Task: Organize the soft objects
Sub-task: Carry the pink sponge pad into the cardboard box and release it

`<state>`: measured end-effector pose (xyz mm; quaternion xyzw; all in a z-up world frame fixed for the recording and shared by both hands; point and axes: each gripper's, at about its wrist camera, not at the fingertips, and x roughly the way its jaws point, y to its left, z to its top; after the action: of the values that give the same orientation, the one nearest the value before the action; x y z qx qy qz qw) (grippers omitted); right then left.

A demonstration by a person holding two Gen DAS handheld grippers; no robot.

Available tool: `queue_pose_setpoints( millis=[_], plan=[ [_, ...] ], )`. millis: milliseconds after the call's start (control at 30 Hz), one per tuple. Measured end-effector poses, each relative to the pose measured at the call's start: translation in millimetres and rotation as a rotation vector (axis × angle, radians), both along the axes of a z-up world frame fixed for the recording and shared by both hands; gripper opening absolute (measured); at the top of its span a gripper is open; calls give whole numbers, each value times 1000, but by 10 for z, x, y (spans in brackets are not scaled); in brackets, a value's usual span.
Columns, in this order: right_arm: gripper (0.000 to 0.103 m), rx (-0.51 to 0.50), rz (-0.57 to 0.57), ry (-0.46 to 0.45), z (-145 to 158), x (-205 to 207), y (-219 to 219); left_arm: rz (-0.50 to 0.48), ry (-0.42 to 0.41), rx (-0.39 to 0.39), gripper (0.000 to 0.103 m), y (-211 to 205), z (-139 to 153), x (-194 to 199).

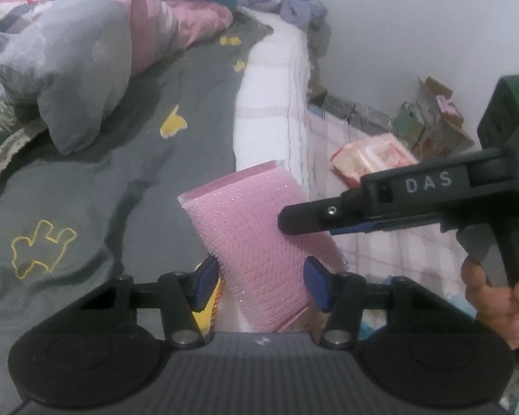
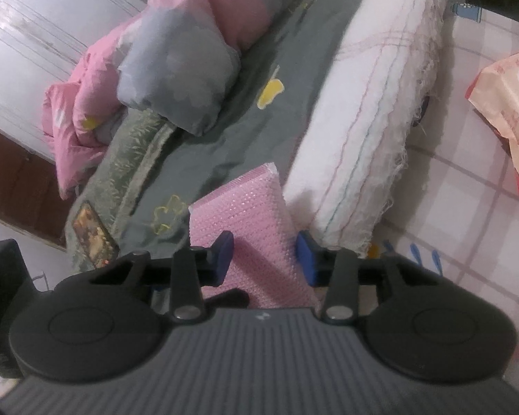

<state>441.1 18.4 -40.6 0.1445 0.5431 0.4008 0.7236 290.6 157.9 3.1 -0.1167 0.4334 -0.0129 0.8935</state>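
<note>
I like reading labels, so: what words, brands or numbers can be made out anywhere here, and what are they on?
"DAS": white letters on the black arm of the right tongs, left wrist view.
Pink-and-white packet on the floor: print too blurred to read.
Picture card on the bed: unreadable.

Home bedroom: bed (image 1: 128, 173), rumpled duvet (image 1: 69, 52)

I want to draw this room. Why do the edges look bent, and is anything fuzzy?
Left wrist view: the fisheye lens bends the bed edge and darkens the corners; the quilt looks soft and blurry, while the pink sponge is clearer. Right wrist view: the same curving, the quilt is smeared, and a shadow lies under it.
</note>
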Motion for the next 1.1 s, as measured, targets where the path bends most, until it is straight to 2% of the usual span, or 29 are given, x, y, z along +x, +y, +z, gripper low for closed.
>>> queue_pose_setpoints(
  millis=[300, 667, 833, 1100],
  plan=[
    [37, 72, -21, -76, 666, -314, -273, 5, -136, 24, 55, -219, 637, -416],
    [37, 123, -104, -154, 1367, -1075, -1154, -74, -260, 31, 55, -926, 1213, -1007],
    [37, 141, -176, -178, 1539, -1425, -1760, -157, -279, 19, 55, -1375, 1315, -1188],
    [37, 137, -352, -167, 1514, -1898, -2965, -352, -264, -24, 55, -2332, 1230, -1149]
  ],
)
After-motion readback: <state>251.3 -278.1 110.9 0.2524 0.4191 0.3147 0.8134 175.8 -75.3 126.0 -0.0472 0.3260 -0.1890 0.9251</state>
